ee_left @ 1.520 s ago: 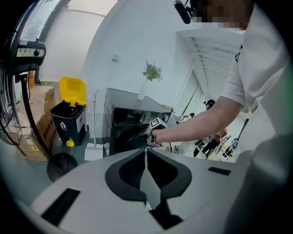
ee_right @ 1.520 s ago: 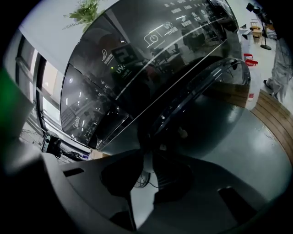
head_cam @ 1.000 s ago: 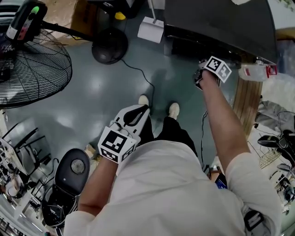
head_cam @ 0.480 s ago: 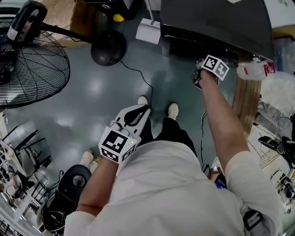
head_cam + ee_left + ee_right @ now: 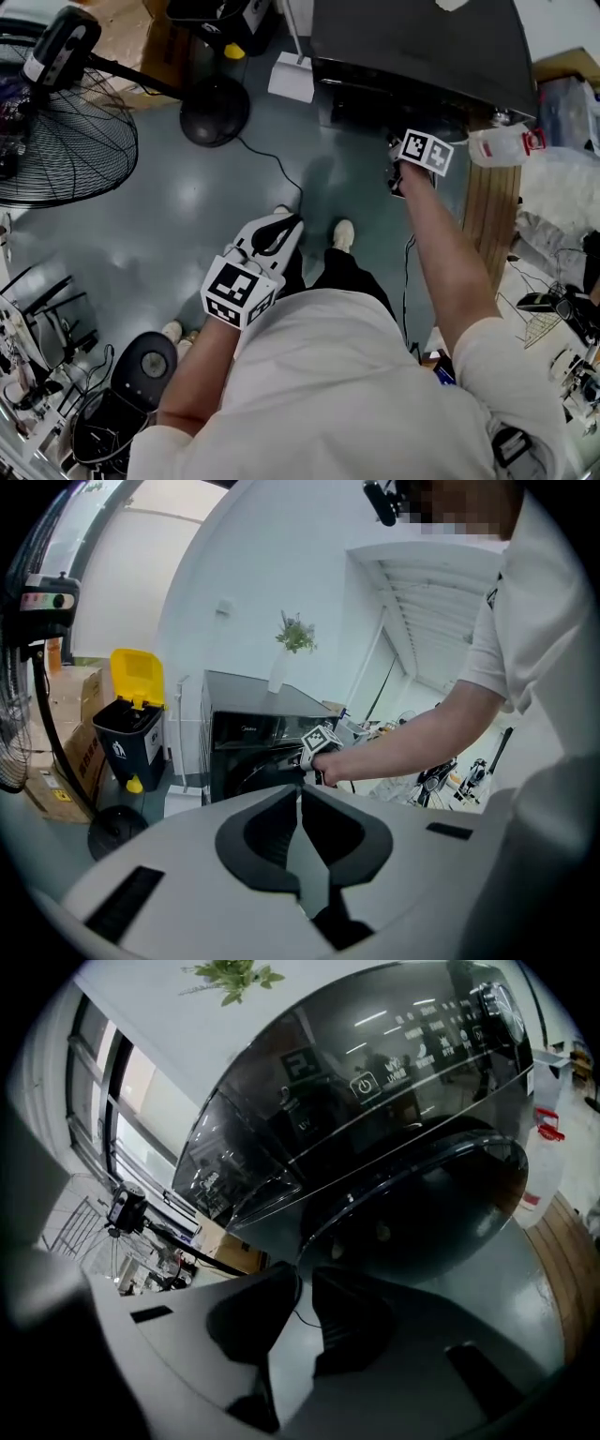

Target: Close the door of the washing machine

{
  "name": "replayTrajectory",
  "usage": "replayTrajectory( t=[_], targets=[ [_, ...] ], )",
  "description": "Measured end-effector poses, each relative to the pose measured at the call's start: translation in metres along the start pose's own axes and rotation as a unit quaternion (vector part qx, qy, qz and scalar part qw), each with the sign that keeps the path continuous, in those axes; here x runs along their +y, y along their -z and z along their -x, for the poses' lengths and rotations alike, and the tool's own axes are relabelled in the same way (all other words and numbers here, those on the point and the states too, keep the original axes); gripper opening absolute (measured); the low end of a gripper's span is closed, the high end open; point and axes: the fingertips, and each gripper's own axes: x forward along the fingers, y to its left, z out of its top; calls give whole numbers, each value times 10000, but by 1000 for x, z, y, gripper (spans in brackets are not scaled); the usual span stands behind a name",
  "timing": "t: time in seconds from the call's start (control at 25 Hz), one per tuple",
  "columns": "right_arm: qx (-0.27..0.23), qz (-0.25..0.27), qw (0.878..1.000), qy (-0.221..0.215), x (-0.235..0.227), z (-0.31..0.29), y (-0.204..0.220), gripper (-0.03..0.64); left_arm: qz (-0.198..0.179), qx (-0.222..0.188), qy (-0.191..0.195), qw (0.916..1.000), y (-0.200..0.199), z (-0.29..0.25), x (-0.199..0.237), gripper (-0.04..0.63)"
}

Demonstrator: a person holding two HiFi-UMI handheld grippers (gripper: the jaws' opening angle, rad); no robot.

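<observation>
One black washing machine (image 5: 422, 47) took up the top of the head view, standing on a grey-green floor (image 5: 187, 216); its round, dark glass door (image 5: 422, 1204) sat on the front below the control panel and filled the middle of the right gripper view; whether the door lay flush against the front could not be made out. To the left stood a pedestal fan (image 5: 56, 141) with its wire cage tilted and its round base (image 5: 214, 111) near the machine's left corner; a thin cable (image 5: 272, 164) ran from there across the floor towards the person's shoes (image 5: 343, 232). A wooden surface (image 5: 489, 211) lay on the right of the machine, with a clear bottle (image 5: 497, 145) with a red cap just above it.

The right gripper (image 5: 306, 1275) was held out at arm's length against the lower left edge of the door; its jaws had just been closing a little and stood a narrow slit apart, with only floor showing through the gap and nothing gripped; whether the tips touched the door's rim could not be told. The left gripper (image 5: 299, 789) hung back, close to the person's body and well apart from the machine; its jaws were pressed together at the tips and held nothing. Beside the machine stood a black bin (image 5: 131, 728) with a yellow lid.
</observation>
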Motion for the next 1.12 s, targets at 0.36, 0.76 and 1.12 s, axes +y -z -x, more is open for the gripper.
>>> replayTrajectory(
  t=[0.36,0.76,1.12],
  targets=[
    [334,1259,9915,3,17,55,31,64,-26,-219,66,9997,-12,0,-13,20],
    [560,2062,9764,-305,33,134,68,63,-144,-401,138,9990,-20,-8,-47,20],
    [714,2836,9530,-796,68,223,97,63,-66,-323,-1,9995,-12,-8,-64,20]
  ],
)
